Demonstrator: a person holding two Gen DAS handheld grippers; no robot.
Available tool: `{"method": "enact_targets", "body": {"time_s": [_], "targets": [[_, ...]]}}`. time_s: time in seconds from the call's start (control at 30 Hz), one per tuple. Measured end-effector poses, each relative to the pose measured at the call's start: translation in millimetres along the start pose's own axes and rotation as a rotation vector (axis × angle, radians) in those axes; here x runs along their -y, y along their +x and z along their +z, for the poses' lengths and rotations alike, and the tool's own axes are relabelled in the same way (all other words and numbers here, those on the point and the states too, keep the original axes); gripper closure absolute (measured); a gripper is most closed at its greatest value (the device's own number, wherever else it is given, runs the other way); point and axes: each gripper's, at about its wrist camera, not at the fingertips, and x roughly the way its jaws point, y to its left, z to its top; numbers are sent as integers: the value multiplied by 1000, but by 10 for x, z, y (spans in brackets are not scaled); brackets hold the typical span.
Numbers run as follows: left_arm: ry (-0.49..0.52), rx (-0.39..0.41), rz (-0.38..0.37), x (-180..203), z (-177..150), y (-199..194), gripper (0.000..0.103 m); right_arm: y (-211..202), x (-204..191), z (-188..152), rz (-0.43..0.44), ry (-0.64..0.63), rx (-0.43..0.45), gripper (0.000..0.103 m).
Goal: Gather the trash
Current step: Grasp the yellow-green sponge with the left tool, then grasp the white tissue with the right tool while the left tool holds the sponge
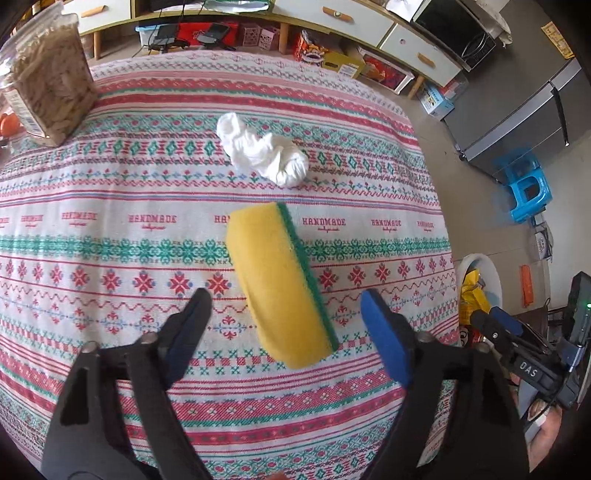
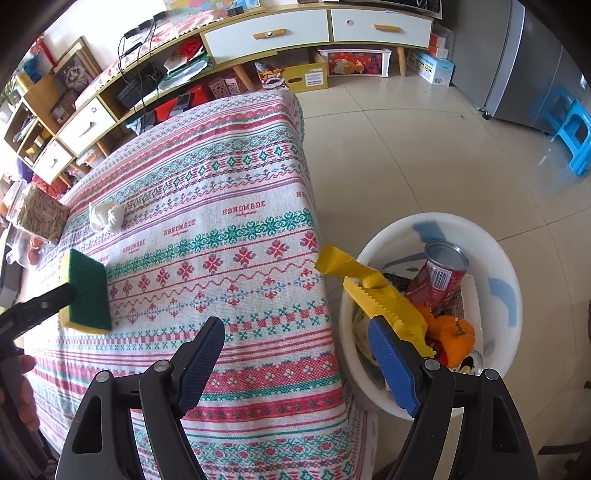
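Observation:
A yellow sponge with a green scrub side point(image 1: 280, 284) lies on the patterned tablecloth point(image 1: 110, 236), between the spread fingers of my open left gripper point(image 1: 286, 306). It also shows in the right wrist view point(image 2: 86, 291). A crumpled white tissue point(image 1: 264, 149) lies beyond it, also seen far left in the right wrist view point(image 2: 107, 216). My right gripper point(image 2: 295, 332) is open and empty, over the table's right edge. A yellow wrapper point(image 2: 373, 291) hangs over the rim of the white trash basin point(image 2: 495, 258) on the floor.
The basin holds a red can point(image 2: 439, 273), orange peel point(image 2: 454, 334) and other scraps. A clear bag of seeds point(image 1: 48, 81) stands at the table's far left. A cabinet point(image 2: 314, 29), a fridge point(image 1: 524, 122) and a blue stool point(image 2: 576, 136) stand around.

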Motion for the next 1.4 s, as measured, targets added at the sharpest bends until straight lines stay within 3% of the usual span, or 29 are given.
{"method": "enact_targets", "body": {"time_s": [0.13,0.17,0.2,0.43,0.73,0.97,1.2,1.3,1.4], "targets": [[-33,-31,-10,-127,-17,57,57,-11,6,-26,-2,7,3,21],[-37,-36,-13,-151,-22,50,67,-15,0,-31,-5,7,4,21],[-39,-36,-16,-179,-29,27,69,-17,-9,-33,-8,7,5,21],[-32,56,-2,-460,-83,-422,70,-2,-270,-81,-53,-39,27,21],[5,137,128,-980,-179,-773,70,260,-1239,200,25,-138,67,21],[-17,131,127,-1300,-207,-836,70,664,-1914,490,62,-209,77,24],[-46,121,106,-1498,-266,-911,70,848,-2169,674,92,-237,101,30],[-53,125,99,-1523,-291,-960,70,911,-2253,728,92,-252,110,38],[-54,122,96,-1523,-287,-972,70,998,-2299,736,113,-253,102,66]]}}
